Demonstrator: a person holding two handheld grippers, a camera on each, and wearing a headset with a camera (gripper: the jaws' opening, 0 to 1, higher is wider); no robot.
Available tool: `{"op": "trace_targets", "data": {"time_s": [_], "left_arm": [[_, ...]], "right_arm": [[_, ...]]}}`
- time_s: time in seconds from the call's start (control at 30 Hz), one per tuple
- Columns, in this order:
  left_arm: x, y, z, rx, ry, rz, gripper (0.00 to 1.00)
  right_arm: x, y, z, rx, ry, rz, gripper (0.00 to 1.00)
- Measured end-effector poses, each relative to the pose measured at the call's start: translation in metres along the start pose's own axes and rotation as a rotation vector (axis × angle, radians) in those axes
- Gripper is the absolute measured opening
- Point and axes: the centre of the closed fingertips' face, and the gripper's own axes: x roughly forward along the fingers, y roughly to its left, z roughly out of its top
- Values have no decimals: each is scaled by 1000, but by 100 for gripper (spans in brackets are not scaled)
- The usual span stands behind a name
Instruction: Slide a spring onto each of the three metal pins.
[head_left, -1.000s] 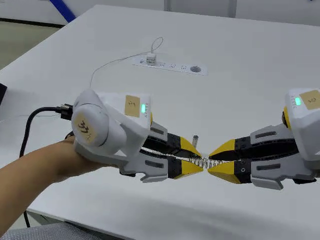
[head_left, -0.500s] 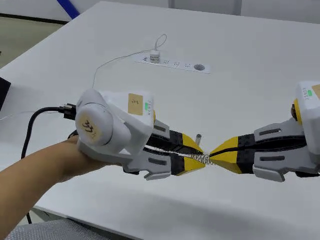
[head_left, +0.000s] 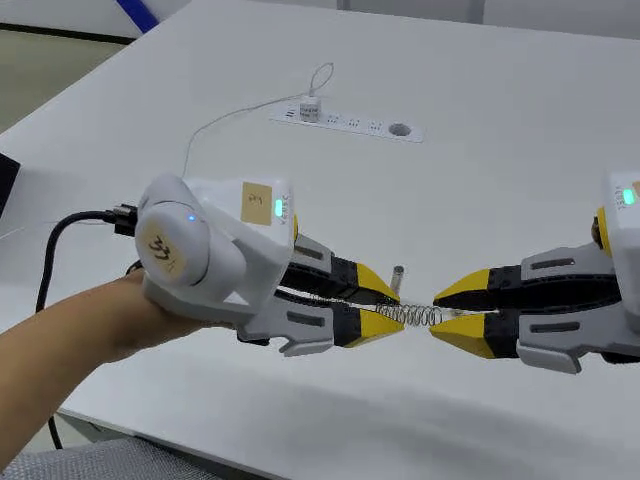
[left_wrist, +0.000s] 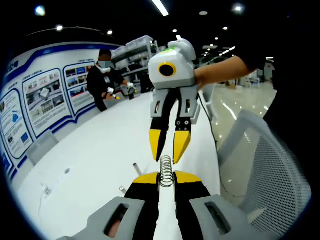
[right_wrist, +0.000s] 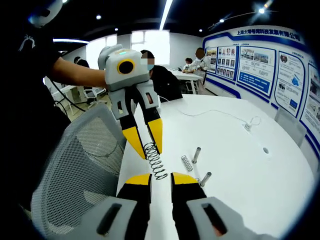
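Your right gripper (head_left: 435, 315) is backing off, jaws opening around the spring (head_left: 415, 316); your left gripper (head_left: 400, 313) is pinching its other end.

In the head view the left tool (head_left: 400, 313) lies at 8 o'clock and points toward 3 o'clock. It is held by a bare forearm (head_left: 70, 340) reaching in from 7 o'clock. Its jaws are pinched on a spring (head_left: 415, 316). The right tool (head_left: 436, 315) lies at 4 o'clock and points toward 9 o'clock, nose to nose with the left one. Its jaws stand parted.
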Motion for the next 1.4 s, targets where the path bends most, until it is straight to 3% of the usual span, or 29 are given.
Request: {"op": "trace_targets", "data": {"time_s": [0.2, 0.4, 0.57, 0.83, 1.17, 1.23, 1.4], "left_arm": [[0, -2, 8, -2, -27, -11, 9], [-1, -1, 9, 3, -25, -4, 10], [1, -4, 4, 21, 7, -15, 10], [-1, -5, 1, 20, 18, -16, 9], [0, -3, 5, 13, 6, -7, 9], [1, -3, 4, 18, 12, -6, 9], [2, -4, 3, 11, 15, -4, 9]], "right_arm": [[3, 4, 4, -1, -31, 23, 12], [0, 4, 8, -13, -40, 32, 12], [-3, 8, 13, -14, -49, 52, 12], [-5, 12, 18, -2, -69, 65, 12], [-12, 13, 37, 60, -170, 56, 12], [-13, 17, 46, 114, -231, 75, 12], [-12, 15, 44, 97, -218, 59, 11]]}}
